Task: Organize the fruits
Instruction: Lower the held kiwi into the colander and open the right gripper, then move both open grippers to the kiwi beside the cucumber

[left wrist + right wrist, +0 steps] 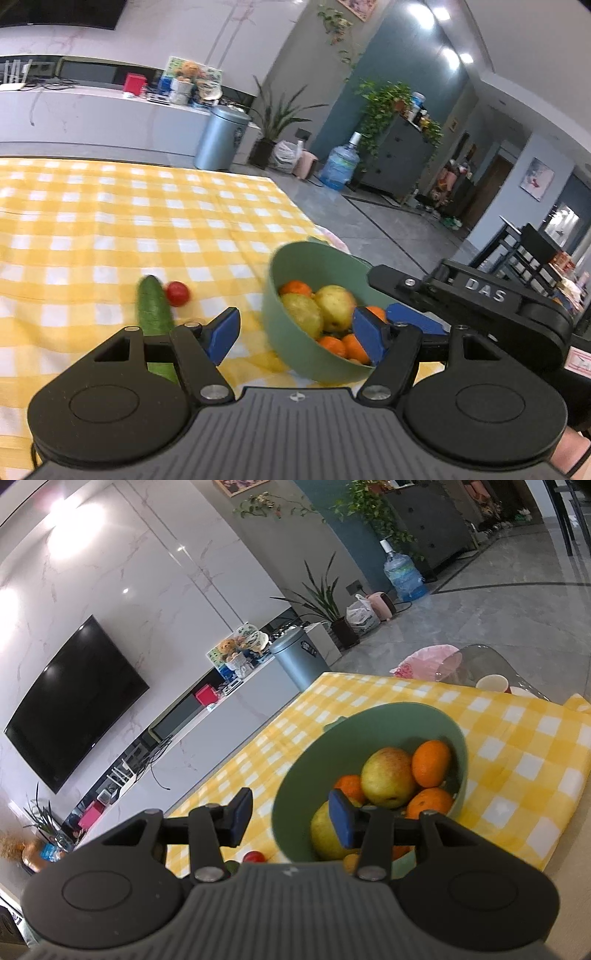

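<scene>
Yellow checked cloth (110, 221) covers the bench. On the left lie a cucumber (153, 308) and a small tomato (177, 293), side by side and touching or nearly so. They sit out on the cloth, not in the bowl.

Next comes the left claw (295, 332), its blue tips wide apart and holding nothing. It hangs low, just in front of the green bowl (280, 325). The bowl holds pears (334, 306) and oranges (295, 288), piled close together.

On the right is the right claw (291, 821), also spread apart and empty. One tip is over the fruit and the other is outside the rim, so it sits across the bowl's near wall (295, 812).

What could go wrong? The bowl is near the bench edge. A bump from either claw could tip it or push it off. The fruit is round and smooth, so a pinch that is off-centre could make one pop out and roll. The two claws are close and could knock together.

White letters on the right claw's arm read "DAS" (484, 290).
</scene>
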